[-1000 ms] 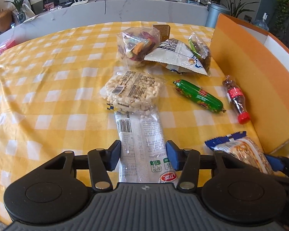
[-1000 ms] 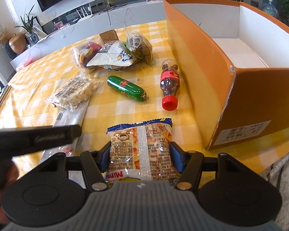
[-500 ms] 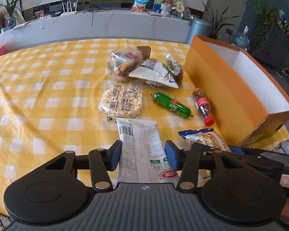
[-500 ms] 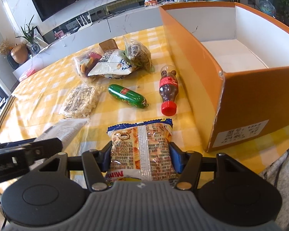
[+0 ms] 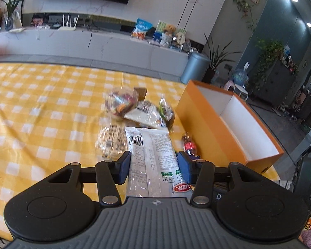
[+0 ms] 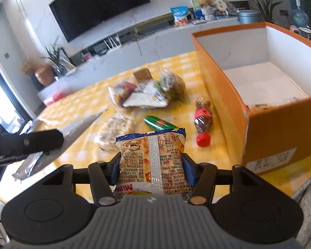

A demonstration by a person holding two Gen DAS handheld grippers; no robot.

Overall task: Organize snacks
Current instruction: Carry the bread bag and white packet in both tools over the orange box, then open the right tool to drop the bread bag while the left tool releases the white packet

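My left gripper [image 5: 153, 167] is shut on a long white snack packet [image 5: 150, 153], lifted clear of the yellow checked table [image 5: 41, 114]. That packet [image 6: 72, 132] and the left gripper's black body [image 6: 24, 143] also show at the left of the right wrist view. My right gripper [image 6: 151, 167] is shut on an orange snack bag [image 6: 152, 155] with a blue top edge, raised above the table. To the right stands an open orange box [image 6: 269, 124], white inside [image 5: 244, 124], with a little at its near inner corner.
On the table lie a small cola bottle [image 6: 203, 122] with a red cap, a green sausage-shaped pack [image 6: 159, 122], a clear bag of pale puffs [image 5: 112, 139] and a pile of several snack bags [image 6: 149, 91]. A white counter [image 5: 93, 43] runs behind.
Both grippers have risen with their packets, the left one more. The views tilted up, so the table sits lower and the box's inside shows.
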